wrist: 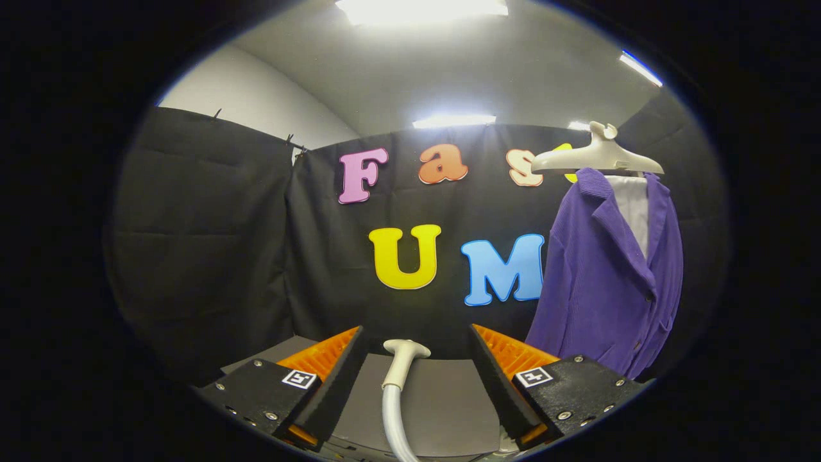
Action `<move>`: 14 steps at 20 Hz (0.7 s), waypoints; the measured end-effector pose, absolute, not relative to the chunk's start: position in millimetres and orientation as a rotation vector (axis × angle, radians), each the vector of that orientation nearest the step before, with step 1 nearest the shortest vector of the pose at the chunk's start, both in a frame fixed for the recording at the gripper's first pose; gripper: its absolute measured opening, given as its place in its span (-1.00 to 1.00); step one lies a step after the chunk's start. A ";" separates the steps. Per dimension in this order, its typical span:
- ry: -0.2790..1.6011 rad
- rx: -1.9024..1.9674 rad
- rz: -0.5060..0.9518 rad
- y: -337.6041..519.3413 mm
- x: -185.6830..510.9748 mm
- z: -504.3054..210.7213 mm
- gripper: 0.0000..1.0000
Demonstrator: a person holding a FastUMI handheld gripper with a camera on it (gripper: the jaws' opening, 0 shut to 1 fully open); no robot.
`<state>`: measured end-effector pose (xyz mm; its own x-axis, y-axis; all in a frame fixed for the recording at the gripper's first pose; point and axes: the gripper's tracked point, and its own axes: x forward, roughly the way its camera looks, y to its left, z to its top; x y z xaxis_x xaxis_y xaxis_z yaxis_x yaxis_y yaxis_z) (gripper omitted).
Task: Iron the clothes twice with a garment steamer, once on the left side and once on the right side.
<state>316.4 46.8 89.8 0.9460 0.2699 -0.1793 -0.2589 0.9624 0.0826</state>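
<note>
A purple jacket (609, 276) hangs on a pale hanger (600, 156) beyond my right finger, with a white panel (635, 208) showing inside its open collar. The garment steamer's white head and grey hose (399, 378) stand upright on the grey table between my two fingers, touching neither. My gripper (417, 337) is open, its fingers well apart on either side of the steamer head. The jacket is a good way ahead and to the right of the fingertips.
The grey table (449, 398) lies under the fingers. The booth's black cloth wall (211, 244) closes off the back and the left side. Ceiling lights glare above.
</note>
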 end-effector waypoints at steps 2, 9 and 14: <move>0.259 0.070 0.302 58.0 332.1 77.5 0.92; 0.433 0.162 0.368 89.9 399.4 47.0 0.92; 0.585 0.193 0.414 106.3 429.7 11.0 0.91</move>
